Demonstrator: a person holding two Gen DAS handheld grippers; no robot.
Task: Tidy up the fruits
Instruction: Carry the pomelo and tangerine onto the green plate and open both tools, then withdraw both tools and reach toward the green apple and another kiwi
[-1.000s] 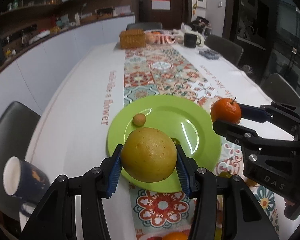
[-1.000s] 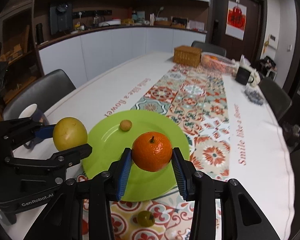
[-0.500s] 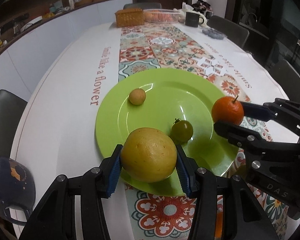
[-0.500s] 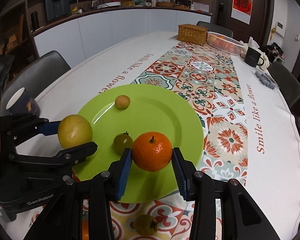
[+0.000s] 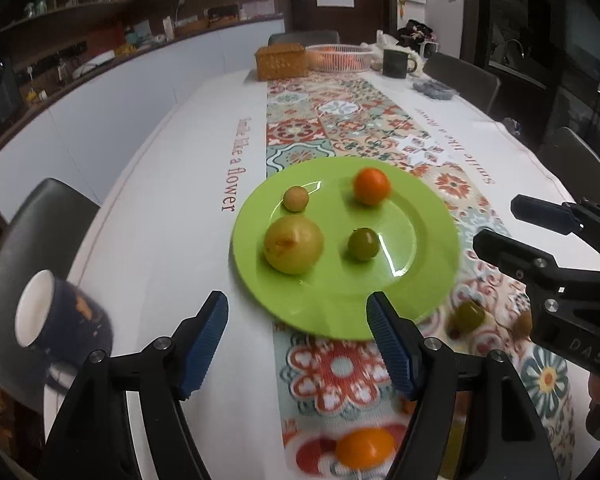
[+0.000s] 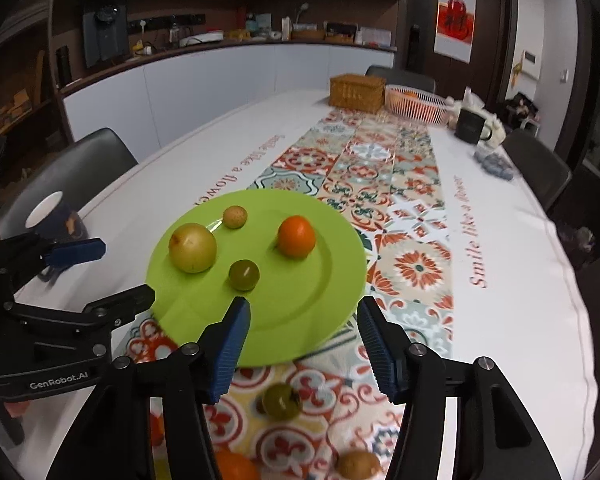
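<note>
A green plate (image 5: 428,280) (image 6: 300,320) holds a big yellow fruit (image 5: 293,244) (image 6: 192,247), an orange tangerine (image 5: 371,186) (image 6: 296,237), a small green fruit (image 5: 363,243) (image 6: 244,275) and a small tan fruit (image 5: 296,198) (image 6: 235,216). My left gripper (image 5: 298,344) (image 6: 112,272) is open and empty, just short of the plate's near rim. My right gripper (image 6: 302,348) (image 5: 496,222) is open and empty at the plate's near right. Loose on the runner lie a green fruit (image 5: 467,315) (image 6: 282,401), an orange fruit (image 5: 365,447) (image 6: 236,466) and a tan fruit (image 6: 358,465).
A dark blue mug (image 5: 60,316) (image 6: 56,216) stands left of the plate near the table edge. At the far end are a wicker box (image 5: 281,60), a white basket of oranges (image 5: 339,57) and a dark mug (image 5: 396,63). Chairs surround the table.
Both grippers have opened and pulled back. The big yellow fruit and the tangerine, held before, now lie on the plate.
</note>
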